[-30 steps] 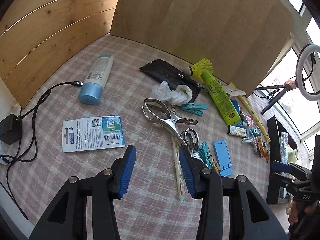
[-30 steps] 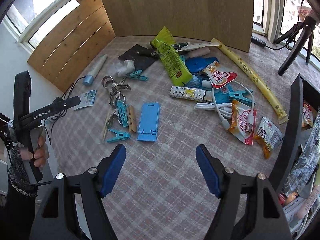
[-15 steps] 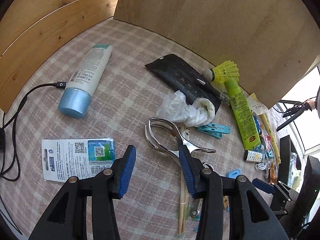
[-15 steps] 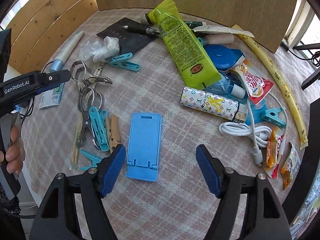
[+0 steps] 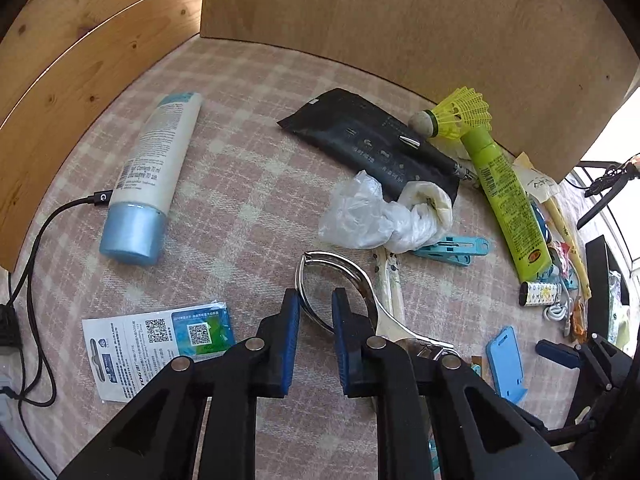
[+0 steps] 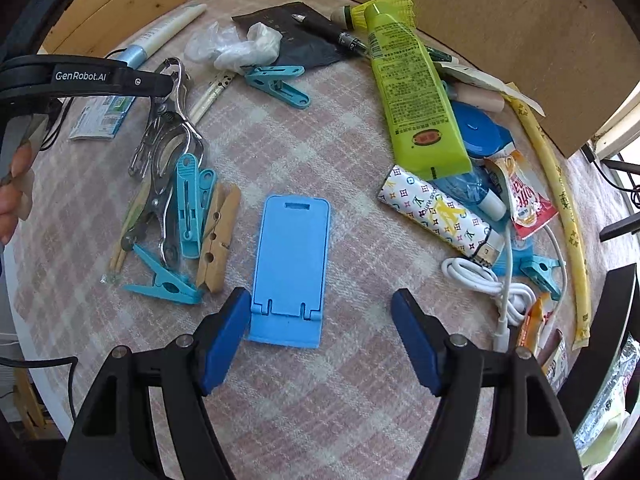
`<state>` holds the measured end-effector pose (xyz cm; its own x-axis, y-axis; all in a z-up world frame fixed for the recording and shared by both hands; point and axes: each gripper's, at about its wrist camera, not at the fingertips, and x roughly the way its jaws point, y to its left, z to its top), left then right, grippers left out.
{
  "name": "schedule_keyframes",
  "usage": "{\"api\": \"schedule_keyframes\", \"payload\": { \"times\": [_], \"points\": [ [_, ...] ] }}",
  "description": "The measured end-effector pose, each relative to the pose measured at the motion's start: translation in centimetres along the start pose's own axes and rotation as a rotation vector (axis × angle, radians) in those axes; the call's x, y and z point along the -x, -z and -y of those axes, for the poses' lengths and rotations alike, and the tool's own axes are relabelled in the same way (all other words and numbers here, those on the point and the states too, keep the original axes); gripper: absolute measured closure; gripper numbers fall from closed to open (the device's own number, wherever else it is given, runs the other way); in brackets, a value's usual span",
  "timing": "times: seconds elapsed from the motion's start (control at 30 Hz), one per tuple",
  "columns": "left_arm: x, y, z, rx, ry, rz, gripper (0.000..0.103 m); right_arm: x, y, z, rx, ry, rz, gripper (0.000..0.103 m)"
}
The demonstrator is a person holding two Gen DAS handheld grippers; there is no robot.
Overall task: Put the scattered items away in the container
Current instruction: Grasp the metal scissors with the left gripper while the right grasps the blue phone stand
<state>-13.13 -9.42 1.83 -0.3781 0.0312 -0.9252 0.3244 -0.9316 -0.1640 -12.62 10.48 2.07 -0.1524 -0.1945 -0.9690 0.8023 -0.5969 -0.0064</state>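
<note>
Left gripper (image 5: 315, 312) narrowed around one arm of metal tongs (image 5: 344, 280), contact unclear; right gripper (image 6: 320, 320) spread wide, empty, over blue phone stand (image 6: 292, 264).

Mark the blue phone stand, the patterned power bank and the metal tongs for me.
blue phone stand (image 6: 292, 256): right wrist view, middle of its flat back panel.
patterned power bank (image 6: 438, 210): right wrist view, middle of its printed body.
metal tongs (image 5: 348, 272): left wrist view, upper curved arm.
</note>
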Motion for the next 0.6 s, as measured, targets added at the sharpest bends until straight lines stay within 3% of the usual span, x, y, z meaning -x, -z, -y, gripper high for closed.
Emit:
{"api": "schedule_keyframes", "payload": {
  "times": [0.2, 0.27, 0.3, 0.47, 0.6],
  "points": [
    [0.1, 0.2, 0.5, -0.027, 0.006, 0.014, 0.091, -0.2, -1.1, 0.1, -0.008, 0.003, -0.016, 0.034],
    [0.5, 0.2, 0.5, -0.024, 0.023, 0.023, 0.093, 0.1, -1.2, 0.2, 0.007, -0.004, -0.006, 0.050],
    [0.8, 0.3, 0.4, -0.022, 0.031, 0.028, 0.095, 0.4, -1.3, 0.4, 0.007, -0.009, -0.003, 0.068],
    [2.2, 0.5, 0.4, -0.026, 0.055, 0.056, 0.099, 0.8, -1.5, 1.9, -0.036, -0.069, -0.012, 0.067],
    [2.6, 0.7, 0.5, -0.028, 0.053, 0.061, 0.099, 0.8, -1.9, 1.1, 0.014, -0.036, -0.019, 0.043]
  ]
}}
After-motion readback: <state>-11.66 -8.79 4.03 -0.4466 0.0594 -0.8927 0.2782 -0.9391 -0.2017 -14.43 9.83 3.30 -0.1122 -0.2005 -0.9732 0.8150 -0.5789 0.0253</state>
